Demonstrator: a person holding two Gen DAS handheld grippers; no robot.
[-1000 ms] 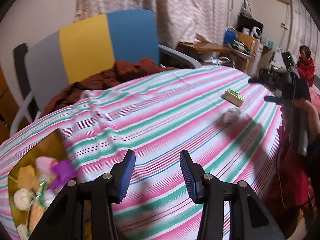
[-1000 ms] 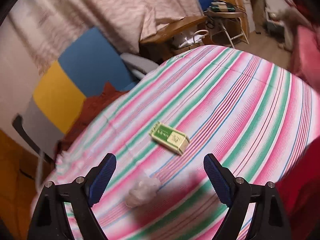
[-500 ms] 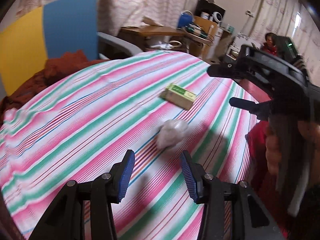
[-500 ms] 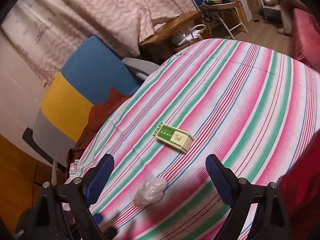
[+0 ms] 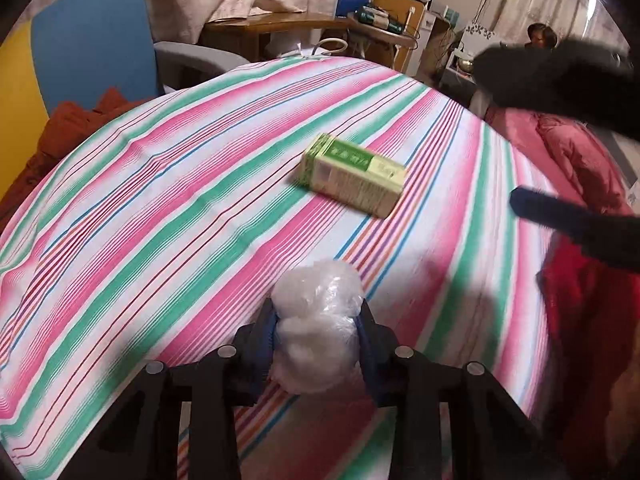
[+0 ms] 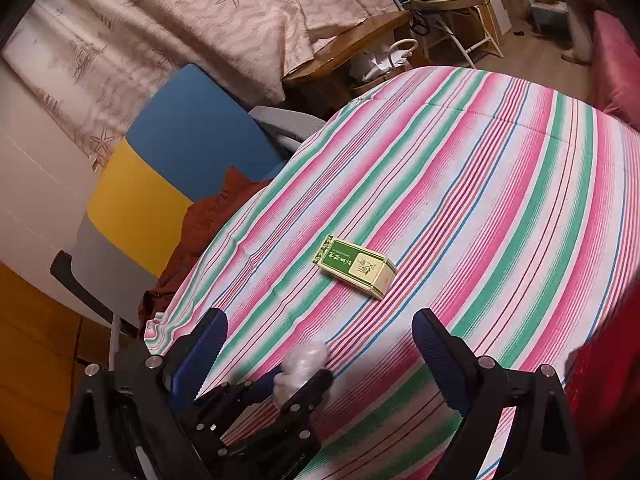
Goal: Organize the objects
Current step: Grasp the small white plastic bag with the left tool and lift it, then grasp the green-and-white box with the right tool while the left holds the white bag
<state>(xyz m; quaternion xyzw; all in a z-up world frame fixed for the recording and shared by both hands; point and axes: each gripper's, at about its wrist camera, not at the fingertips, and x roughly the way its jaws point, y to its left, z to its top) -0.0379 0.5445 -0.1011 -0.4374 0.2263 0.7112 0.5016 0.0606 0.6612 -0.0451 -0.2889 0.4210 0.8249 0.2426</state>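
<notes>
My left gripper [image 5: 318, 320] is shut on a crumpled white plastic wad [image 5: 318, 322], squeezed between both blue pads on the striped tablecloth [image 5: 160, 216]. Beyond it lies a green and cream box [image 5: 352, 176] flat on the cloth. In the right wrist view the same wad [image 6: 302, 366] sits in the left gripper [image 6: 298, 376] low in the frame, with the box [image 6: 356, 266] further out. My right gripper [image 6: 320, 340] hovers open above the cloth, nothing between its fingers. In the left wrist view the right gripper [image 5: 528, 132] shows as a dark blurred shape at the right edge.
A blue, yellow and grey chair [image 6: 160, 184] with a rust-red cloth [image 6: 208, 220] on its seat stands at the table's far side. Behind are a wooden desk [image 5: 280, 28], a folding stool [image 6: 444, 8] with gear, curtains and a seated person [image 5: 540, 36].
The left gripper swung right from the tray of items, advanced to the white wad and shut on it. The right gripper stayed open, drifting a little.
</notes>
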